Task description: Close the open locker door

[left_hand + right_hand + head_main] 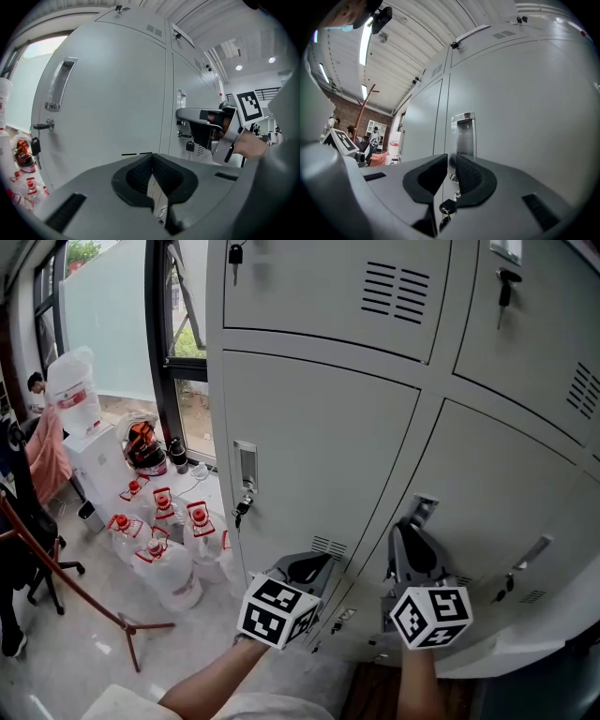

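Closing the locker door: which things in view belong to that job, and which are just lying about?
Job: locker door, handle, right gripper up against that door.
Lying about: water bottles, office chair, wooden stand, hanging key.

Both tongs poke up at a wall of grey lockers (319,427). The left gripper (314,568) sits down-right of a dangling key (242,510). The right gripper (410,529) has its tip at the metal handle (419,509) of a locker door (487,512). Water jugs (173,568) crowd the floor way off to their left.
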`<state>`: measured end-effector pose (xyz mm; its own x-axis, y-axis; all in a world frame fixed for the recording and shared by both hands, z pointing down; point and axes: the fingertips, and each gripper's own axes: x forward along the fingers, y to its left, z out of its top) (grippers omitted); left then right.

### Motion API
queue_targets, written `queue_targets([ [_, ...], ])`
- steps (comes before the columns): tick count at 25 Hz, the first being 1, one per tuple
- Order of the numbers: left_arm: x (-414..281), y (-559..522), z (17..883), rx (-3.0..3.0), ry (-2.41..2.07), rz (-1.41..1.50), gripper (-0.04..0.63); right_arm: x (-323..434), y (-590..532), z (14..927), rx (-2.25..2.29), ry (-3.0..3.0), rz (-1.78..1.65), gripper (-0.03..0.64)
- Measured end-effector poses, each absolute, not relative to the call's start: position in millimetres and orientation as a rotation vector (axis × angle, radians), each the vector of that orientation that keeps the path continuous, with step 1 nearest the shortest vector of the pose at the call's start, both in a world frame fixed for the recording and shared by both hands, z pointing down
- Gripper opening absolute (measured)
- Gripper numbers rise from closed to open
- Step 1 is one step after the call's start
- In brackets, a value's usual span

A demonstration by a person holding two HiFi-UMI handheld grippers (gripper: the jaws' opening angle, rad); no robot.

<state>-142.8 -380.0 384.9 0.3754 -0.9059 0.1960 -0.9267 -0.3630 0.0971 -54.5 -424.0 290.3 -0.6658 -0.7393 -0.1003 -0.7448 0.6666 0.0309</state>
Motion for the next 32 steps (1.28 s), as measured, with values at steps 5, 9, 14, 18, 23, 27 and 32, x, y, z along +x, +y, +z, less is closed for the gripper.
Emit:
queue_targets([
  [5,-144.9,-369.7,385.2,2.413,-1.684,0.153,0.008,-52.4,-421.3,291.0,-1.223,2.803,0.095,0.041],
  [9,-145.2,-362.1,383.8,2.395,-1.712,0.148,0.008,-51.9,-420.1,291.3,-1.216,2.814,0.099,0.041],
  [14,-142.9,-352.2,383.6,2.374,-1.737,0.144,0.008,-46.6,-421.5,294.0,-1.233,2.827,0.078,0.041],
  [18,-137.5,-346.0,383.8,2.365,-1.745,0.148,0.008,-37.9,-417.9,296.3,-1.219,2.827,0.056,0.041],
  [23,-123.1,-340.7,381.3,2.373,-1.738,0.150,0.008,-26.2,-407.0,298.7,-1.219,2.828,0.054,0.041],
  [27,-110.4,-336.6,379.1,2.377,-1.732,0.142,0.006,-11.5,-396.9,304.5,-1.237,2.837,0.043,0.041],
  [32,-89.0,-330.0,377.0,2.389,-1.715,0.135,0.008,9.7,-379.9,314.9,-1.263,2.854,0.025,0.041],
])
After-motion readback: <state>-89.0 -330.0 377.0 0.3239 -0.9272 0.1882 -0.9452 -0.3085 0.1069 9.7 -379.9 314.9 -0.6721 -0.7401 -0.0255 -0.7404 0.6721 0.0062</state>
